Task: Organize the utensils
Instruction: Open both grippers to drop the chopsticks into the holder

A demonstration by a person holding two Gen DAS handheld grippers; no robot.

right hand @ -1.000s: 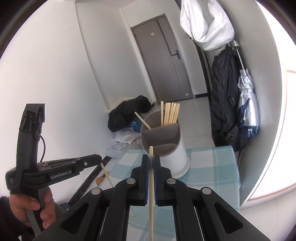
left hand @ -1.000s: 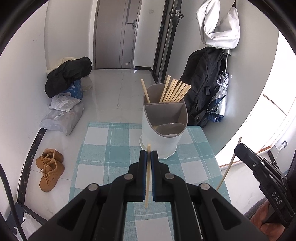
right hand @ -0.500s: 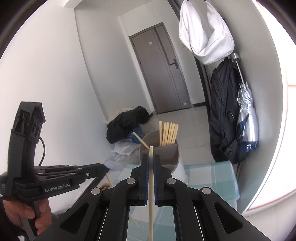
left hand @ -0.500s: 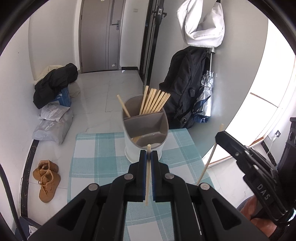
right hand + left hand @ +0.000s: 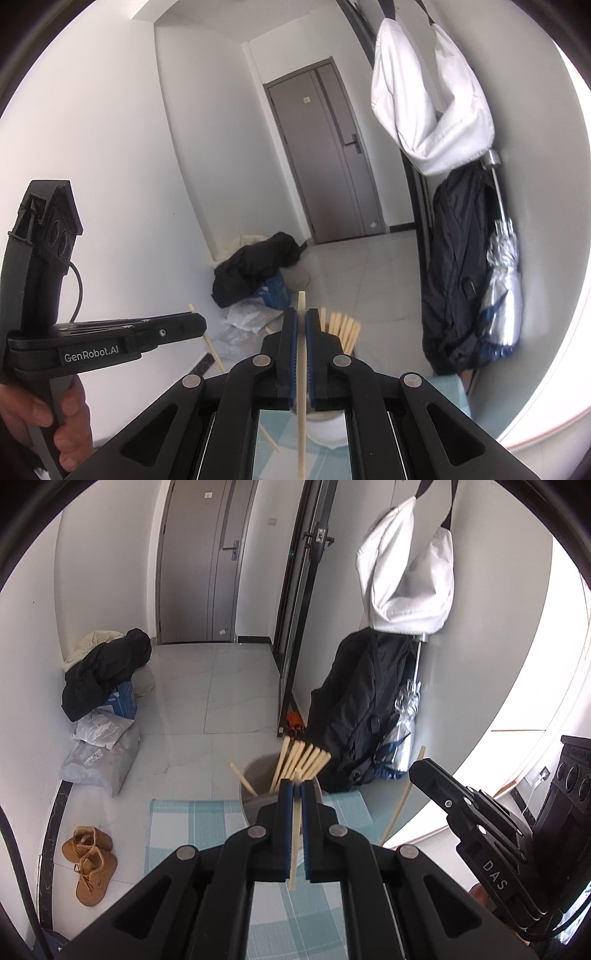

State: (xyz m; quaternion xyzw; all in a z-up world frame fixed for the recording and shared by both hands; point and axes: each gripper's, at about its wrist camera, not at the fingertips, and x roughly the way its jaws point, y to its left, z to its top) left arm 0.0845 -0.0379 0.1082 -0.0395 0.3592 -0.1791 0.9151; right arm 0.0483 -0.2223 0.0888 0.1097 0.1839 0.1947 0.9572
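My left gripper (image 5: 295,788) is shut on a wooden chopstick (image 5: 293,849) that stands nearly upright between its blue pads. Just beyond its tips stands the grey and white utensil holder (image 5: 264,771), with several chopsticks (image 5: 303,760) fanned in its back compartment and one leaning at the left. My right gripper (image 5: 301,315) is shut on a second chopstick (image 5: 301,424), held high above the holder (image 5: 328,428), which its fingers largely hide. Each gripper shows in the other's view: the right gripper (image 5: 417,771) at the right, the left gripper (image 5: 199,326) at the left in a hand (image 5: 70,424).
The holder stands on a teal checked cloth (image 5: 184,823) over the table. On the floor lie brown boots (image 5: 88,864), plastic parcels (image 5: 99,753) and a dark coat pile (image 5: 107,668). A black backpack (image 5: 362,709), a silver umbrella (image 5: 406,716) and a white bag (image 5: 406,576) hang on the wall.
Both grippers have risen with their chopsticks still clamped. The holder has slid down in both views and now sits partly behind the fingers.
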